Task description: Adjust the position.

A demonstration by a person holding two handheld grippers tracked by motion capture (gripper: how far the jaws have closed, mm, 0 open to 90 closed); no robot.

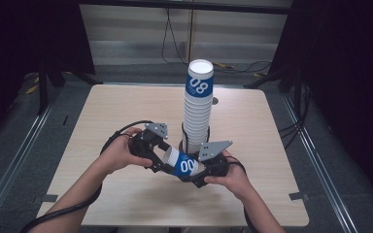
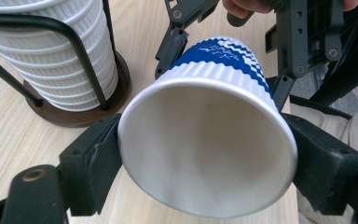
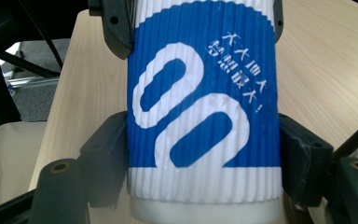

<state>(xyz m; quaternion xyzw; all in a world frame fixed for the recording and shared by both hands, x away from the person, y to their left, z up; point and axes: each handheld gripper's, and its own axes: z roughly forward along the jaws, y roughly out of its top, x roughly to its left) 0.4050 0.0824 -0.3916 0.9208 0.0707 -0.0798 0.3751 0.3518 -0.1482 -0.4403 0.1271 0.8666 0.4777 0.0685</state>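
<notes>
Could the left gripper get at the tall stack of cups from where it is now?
Probably not right away. The left gripper has its jaws around the rim of the blue and white cup, which the right gripper also clamps. The stack of cups stands close behind, nothing between.

Curtained lab rig, trailing cables (image 1: 175,43)

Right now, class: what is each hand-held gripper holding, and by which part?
Both hold one blue-and-white paper cup lying sideways. The right hand-held gripper clamps its ribbed body near the base; the left hand-held gripper has its jaws against the open rim end.
</notes>
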